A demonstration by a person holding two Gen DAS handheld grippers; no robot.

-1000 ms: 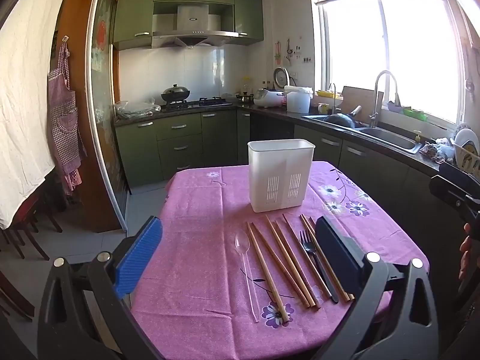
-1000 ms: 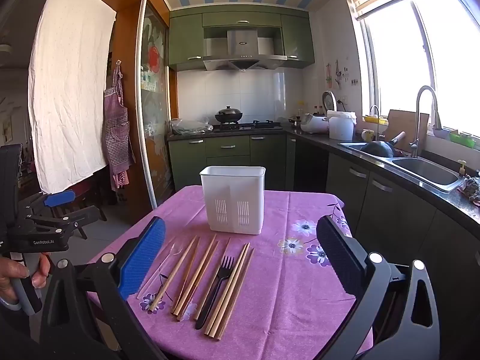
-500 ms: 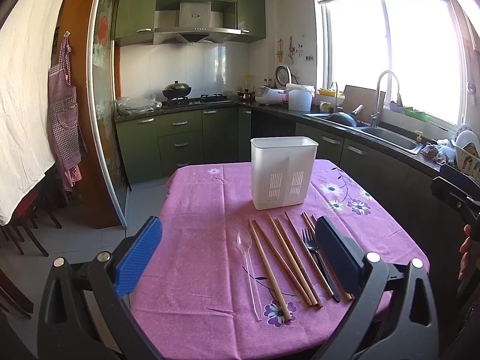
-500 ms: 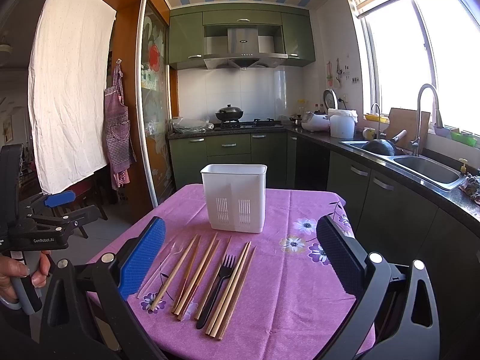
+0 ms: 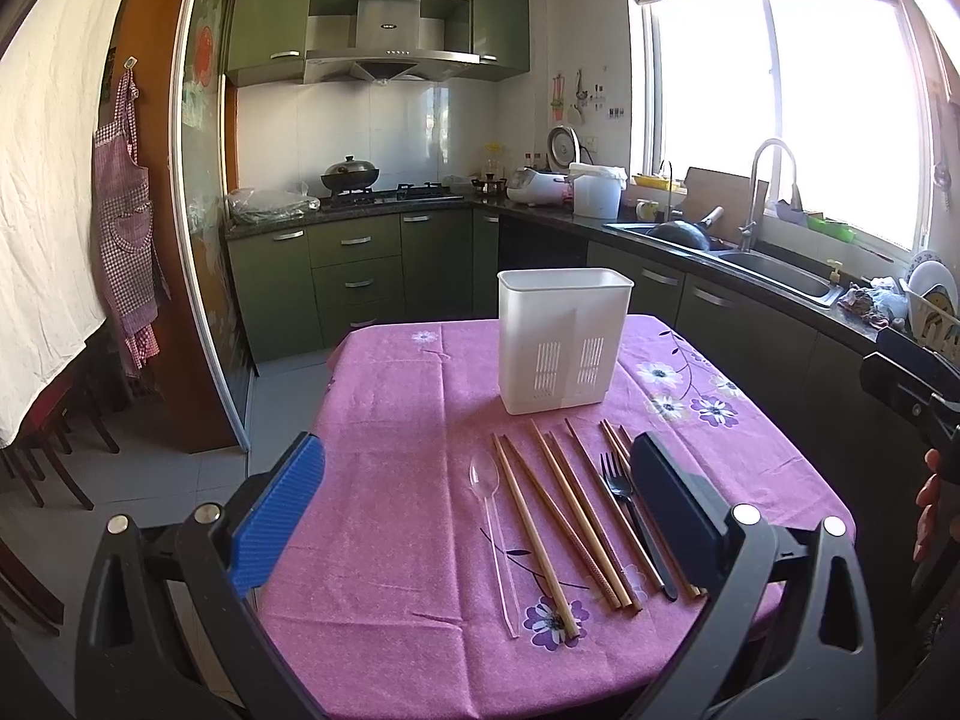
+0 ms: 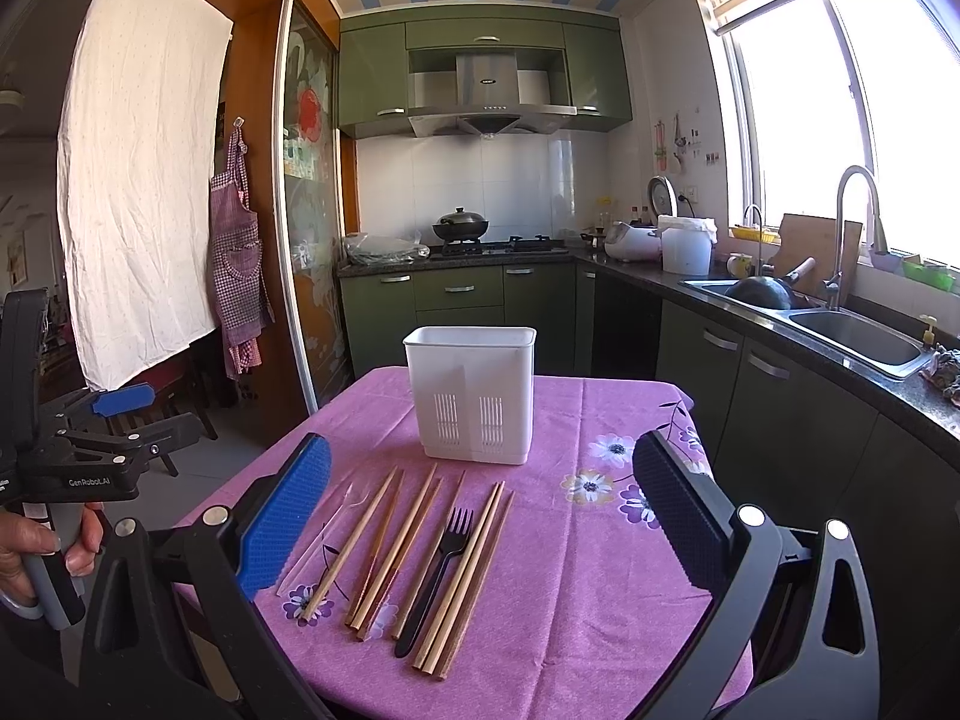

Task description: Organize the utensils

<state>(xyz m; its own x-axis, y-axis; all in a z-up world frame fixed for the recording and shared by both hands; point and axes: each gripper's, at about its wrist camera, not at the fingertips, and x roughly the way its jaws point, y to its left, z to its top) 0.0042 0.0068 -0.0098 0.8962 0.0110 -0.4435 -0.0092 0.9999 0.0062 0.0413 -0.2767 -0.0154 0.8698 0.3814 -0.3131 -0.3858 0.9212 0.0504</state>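
Here chopsticks [image 6: 384, 546], fork [image 6: 441, 564] lie lengthwise toward holder [image 6: 471, 393]; both claws [image 5: 480, 516] [image 6: 480, 516] agape.

Chopsticks [image 6: 384, 546] and a black fork [image 6: 441, 564] lie before the white caddy [image 6: 471, 396], between the right claw's [image 6: 480, 516] spread fingers.

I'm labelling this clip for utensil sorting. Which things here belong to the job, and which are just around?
Job: white caddy; wooden chopsticks; black fork; clear spoon.
Just around: wok; apron; rice cooker; sink.
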